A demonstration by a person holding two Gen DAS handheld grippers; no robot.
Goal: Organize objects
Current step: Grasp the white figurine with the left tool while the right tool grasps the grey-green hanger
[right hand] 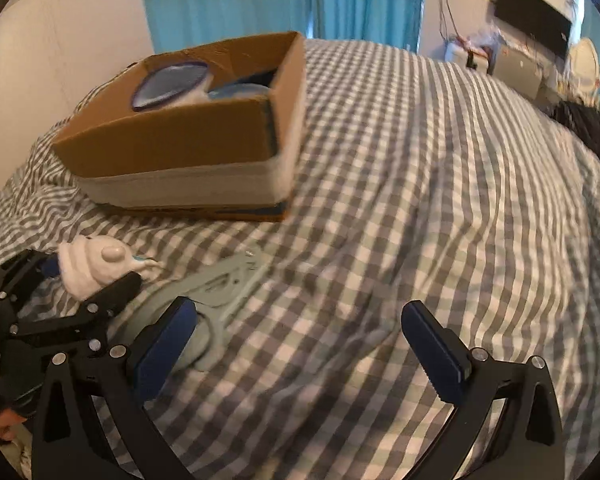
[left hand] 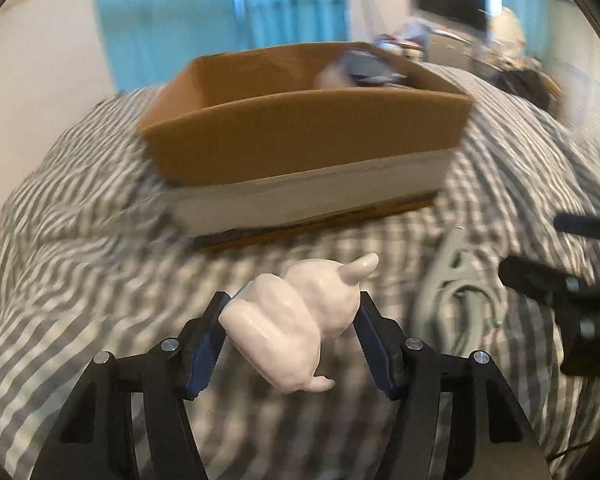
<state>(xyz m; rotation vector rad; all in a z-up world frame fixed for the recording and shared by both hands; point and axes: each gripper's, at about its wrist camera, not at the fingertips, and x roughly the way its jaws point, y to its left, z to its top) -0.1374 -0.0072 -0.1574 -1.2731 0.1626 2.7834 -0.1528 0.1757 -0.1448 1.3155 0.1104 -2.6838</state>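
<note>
Right wrist view alone shows the cardboard box contents: blue-rimmed round items. Left gripper is half closed, both pads against a white ceramic figurine held above the checked bedspread. Its long axis runs diagonally, pointed tip up-right toward the box. Right gripper gapes fully, empty; a pale green hanger lies beside its left pad.

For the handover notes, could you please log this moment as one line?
left gripper: shut on white figurine | right gripper: open, empty | cardboard box: on bed
</note>
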